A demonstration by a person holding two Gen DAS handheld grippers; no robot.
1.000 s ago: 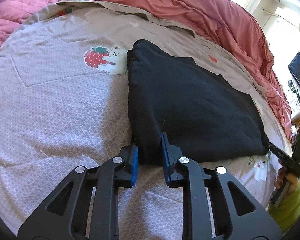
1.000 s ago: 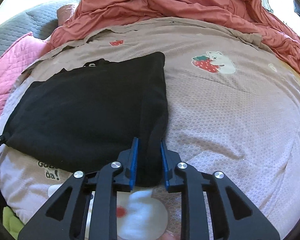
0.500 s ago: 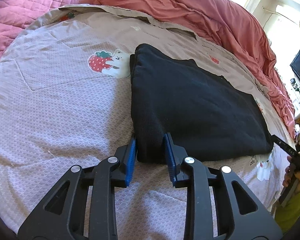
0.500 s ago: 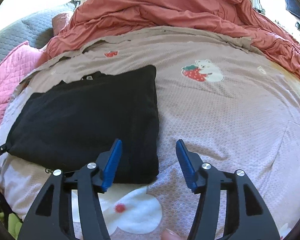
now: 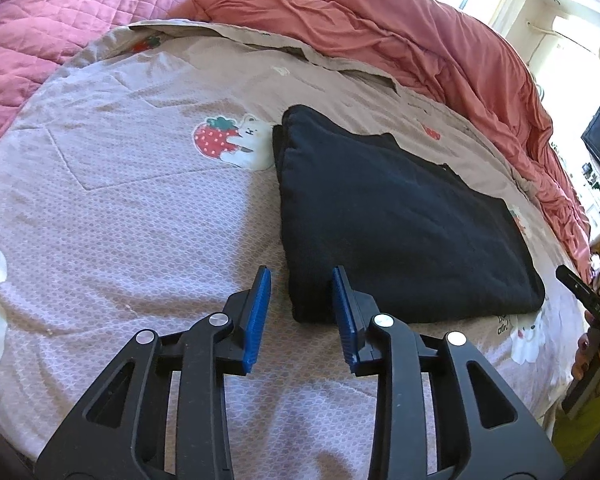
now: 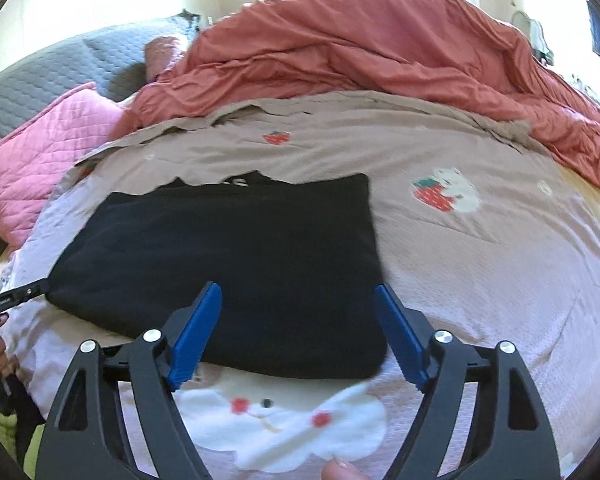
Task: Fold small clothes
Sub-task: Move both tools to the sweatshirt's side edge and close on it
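A: Left to right, fast. Pink quilted pillow (image 5: pixel 40 36) far left, then the printed bedsheet (image 5: pixel 112 216) with the strawberry-bear print (image 5: pixel 230 142). Black garment (image 5: pixel 384 216) lies flat on the bed, folded into a rough rectangle, just right of that print.

B: Left gripper (image 5: pixel 302 286)?

A: Jaws released, parted around the garment's near-left corner. Blue pads sit either side of the corner; I can't tell if they touch the cloth. Nothing gripped.

B: Right gripper (image 6: pixel 298 306)?

A: Jaws spread wide, hovering over the near-right edge of the garment (image 6: pixel 228 256). Holding nothing. Red duvet (image 6: pixel 364 48) bunched behind, well apart from the garment.

B: Step in hand?

A: Looks like a letting-go after a fold, my judgement. To do it well: back both grippers straight off, low and level, so the pads don't drag the top layer and open the fold. Left one is the risk, its corner sits between the pads.

B: And next fold, if any?

A: Pinch all layers together at the two near corners, lift evenly, carry across, lay down aligned to the far edge.
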